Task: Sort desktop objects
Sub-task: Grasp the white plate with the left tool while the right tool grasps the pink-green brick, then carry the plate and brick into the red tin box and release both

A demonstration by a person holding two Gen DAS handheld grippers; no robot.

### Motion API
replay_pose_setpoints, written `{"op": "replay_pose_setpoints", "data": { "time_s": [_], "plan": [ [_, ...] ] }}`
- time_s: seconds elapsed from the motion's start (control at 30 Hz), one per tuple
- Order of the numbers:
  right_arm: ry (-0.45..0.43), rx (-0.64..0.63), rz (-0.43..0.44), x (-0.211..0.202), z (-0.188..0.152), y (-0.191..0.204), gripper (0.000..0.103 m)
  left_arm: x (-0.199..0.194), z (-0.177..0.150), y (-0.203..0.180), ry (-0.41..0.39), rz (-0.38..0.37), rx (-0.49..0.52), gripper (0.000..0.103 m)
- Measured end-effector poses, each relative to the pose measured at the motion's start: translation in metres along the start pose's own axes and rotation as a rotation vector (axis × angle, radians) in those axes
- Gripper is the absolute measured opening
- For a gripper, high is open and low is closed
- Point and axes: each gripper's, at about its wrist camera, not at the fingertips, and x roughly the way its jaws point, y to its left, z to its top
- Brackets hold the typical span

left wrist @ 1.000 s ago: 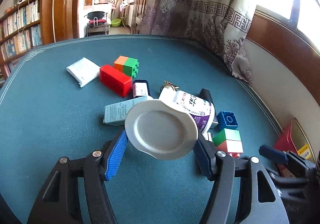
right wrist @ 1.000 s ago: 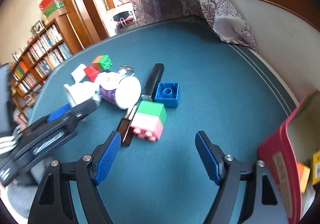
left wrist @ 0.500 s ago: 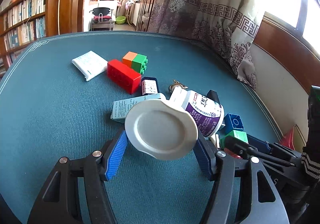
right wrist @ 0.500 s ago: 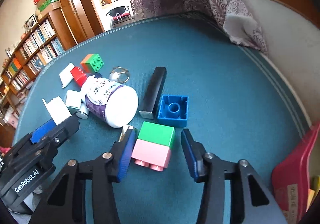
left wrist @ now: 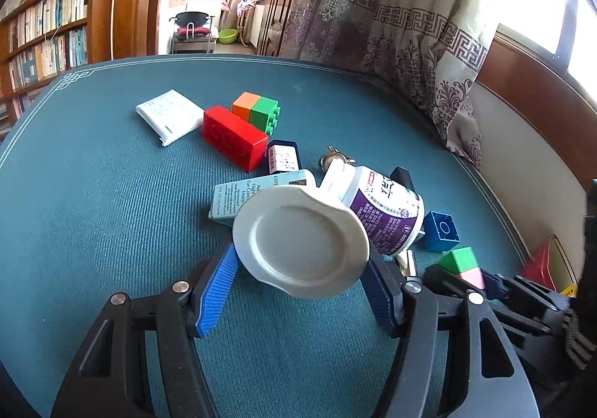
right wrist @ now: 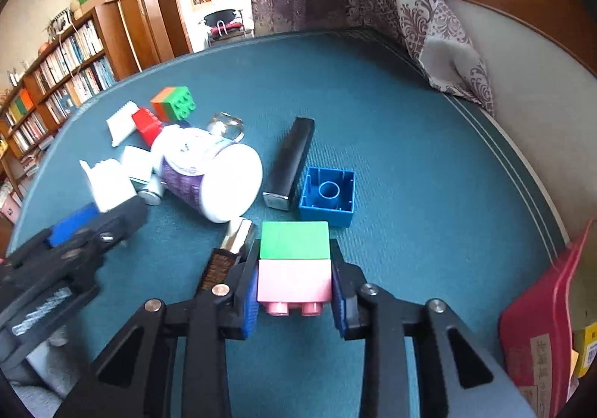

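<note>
My right gripper [right wrist: 294, 269] has its jaws closing on a green and pink block [right wrist: 294, 257] lying on the blue-green tabletop, and the blue pads touch both its sides. The same block [left wrist: 464, 267] shows low at the right of the left wrist view. My left gripper [left wrist: 298, 257] is shut on a round white lid [left wrist: 302, 241], held just above the table. Behind the lid lies a white bottle with a purple label [left wrist: 384, 216]. Close by are a blue brick [right wrist: 328, 194] and a black bar [right wrist: 293, 160].
Farther back lie a red brick [left wrist: 235, 136], an orange and green brick [left wrist: 257, 112], a white packet [left wrist: 169, 116], a pale blue box [left wrist: 242, 194] and a key ring [left wrist: 334, 159]. A brown tube [right wrist: 227, 254] lies beside the right gripper. A red bin [right wrist: 537, 324] stands at the right.
My right gripper has moved forward over the green and pink block and its jaws have narrowed onto it. The left gripper still holds the white lid in the same place.
</note>
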Motion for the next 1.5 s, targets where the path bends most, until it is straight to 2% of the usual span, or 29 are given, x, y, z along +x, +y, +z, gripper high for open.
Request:
{"op": "replay_pose_setpoints", "data": {
  "time_s": [0.2,0.37,0.67,0.93,1.17,1.43,1.5],
  "plan": [
    [-0.036,0.021,0.022,-0.03,-0.009,0.001,0.035,-0.001,-0.001,0.0,-0.004,0.0,0.0,0.067],
    [-0.085,0.055,0.007,-0.064,-0.02,-0.011,0.035,-0.01,0.001,-0.005,-0.029,-0.006,0.011,0.067],
    [-0.17,0.165,-0.102,-0.13,-0.046,-0.07,0.035,-0.03,0.0,-0.029,-0.071,-0.031,0.08,0.067],
    [-0.193,0.256,-0.175,-0.166,-0.072,-0.121,0.035,-0.051,-0.007,-0.063,-0.093,-0.087,0.161,0.067],
    [-0.211,0.309,-0.222,-0.192,-0.099,-0.153,0.035,-0.069,-0.018,-0.107,-0.069,-0.202,0.225,0.067],
    [-0.221,0.365,-0.273,-0.207,-0.121,-0.189,0.035,-0.08,-0.034,-0.187,0.005,-0.394,0.308,0.067],
    [-0.22,0.358,-0.28,-0.21,-0.124,-0.194,0.035,-0.079,-0.037,-0.207,0.009,-0.419,0.336,0.067]
  ]
}}
